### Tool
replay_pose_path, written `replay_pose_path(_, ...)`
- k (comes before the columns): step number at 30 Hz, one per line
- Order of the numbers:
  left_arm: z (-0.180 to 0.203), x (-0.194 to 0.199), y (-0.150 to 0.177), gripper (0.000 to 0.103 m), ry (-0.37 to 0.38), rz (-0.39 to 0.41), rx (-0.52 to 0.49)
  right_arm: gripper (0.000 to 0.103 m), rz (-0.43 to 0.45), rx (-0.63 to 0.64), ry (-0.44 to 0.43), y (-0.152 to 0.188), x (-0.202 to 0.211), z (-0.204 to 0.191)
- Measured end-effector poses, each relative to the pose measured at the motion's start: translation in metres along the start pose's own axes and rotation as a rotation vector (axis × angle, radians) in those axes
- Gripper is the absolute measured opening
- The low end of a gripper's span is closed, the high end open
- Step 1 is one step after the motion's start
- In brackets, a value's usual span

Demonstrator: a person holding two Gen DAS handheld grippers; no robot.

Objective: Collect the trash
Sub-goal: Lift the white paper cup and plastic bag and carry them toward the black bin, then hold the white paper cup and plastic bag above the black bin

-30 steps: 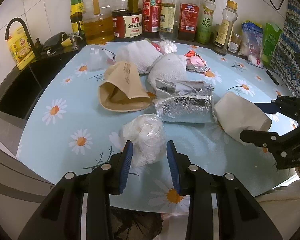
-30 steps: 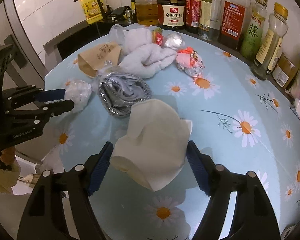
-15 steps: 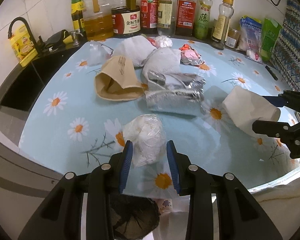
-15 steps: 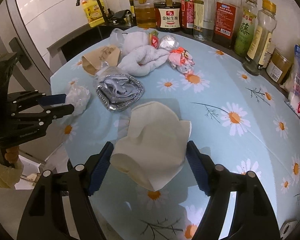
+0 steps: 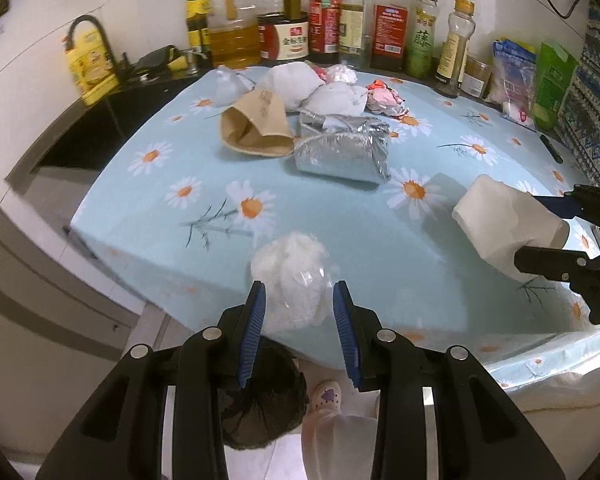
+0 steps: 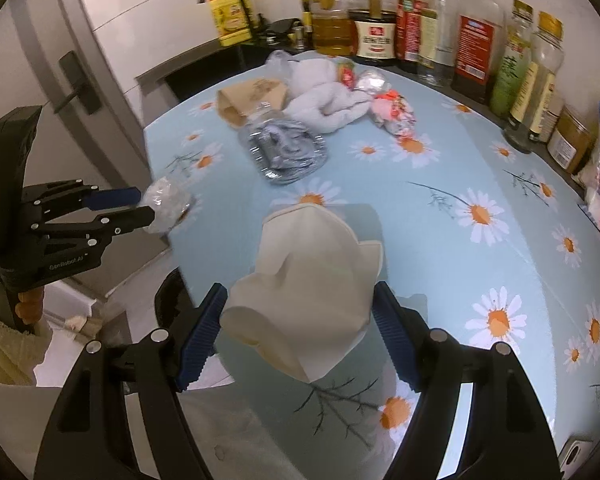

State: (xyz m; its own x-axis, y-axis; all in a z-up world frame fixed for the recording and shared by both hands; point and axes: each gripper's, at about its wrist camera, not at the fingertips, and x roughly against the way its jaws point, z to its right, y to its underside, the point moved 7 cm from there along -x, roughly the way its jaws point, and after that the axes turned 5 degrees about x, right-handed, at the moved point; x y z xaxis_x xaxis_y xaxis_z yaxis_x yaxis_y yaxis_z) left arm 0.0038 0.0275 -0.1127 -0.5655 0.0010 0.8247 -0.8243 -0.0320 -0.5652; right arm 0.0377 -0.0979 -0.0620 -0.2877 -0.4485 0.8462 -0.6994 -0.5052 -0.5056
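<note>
Over the table's (image 5: 148,216) near edge, both grippers carry a load: the left gripper (image 5: 299,334) is clamped on a plastic wad (image 5: 290,276), the right gripper (image 6: 300,334) on a white paper bag (image 6: 312,292). It looks like the carry-to-bin step. Below sits a dark bin (image 5: 260,396); next, I'd say, position above it and release. 5 or so pieces wait on the table.

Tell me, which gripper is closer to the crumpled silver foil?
Right, I think, though it's close. The right gripper, holding a white paper bag, sits just before the foil; the left gripper hangs past the table edge.
</note>
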Motion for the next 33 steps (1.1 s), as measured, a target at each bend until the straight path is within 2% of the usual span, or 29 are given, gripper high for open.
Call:
replay_pose_path(12,-0.016,0.059,0.065,0.033,-0.164,0.008,0.134,0.074,-0.001,0.208,-0.176,0.022,0.005,-0.072)
replay_pose_path(19,-0.040,0.076,0.105,0.033,-0.210,-0.012,0.210,0.074,-0.018,0.293,-0.231,0.028,-0.003,-0.116)
replay_pose_path(23,-0.057,0.073,0.120,0.033,-0.202,-0.031,0.236,0.074,-0.032,0.314,-0.238,0.026,-0.015,-0.135)
replay_pose_path(27,-0.076,0.064,0.129,0.033,-0.162,-0.064,0.252,0.074,-0.056,0.309,-0.211,0.020,-0.029,-0.146)
replay_pose_path(33,-0.088,0.060,0.107,0.034,-0.094,-0.055,0.184,0.074,-0.095,0.269,-0.172,0.013,-0.042,-0.149)
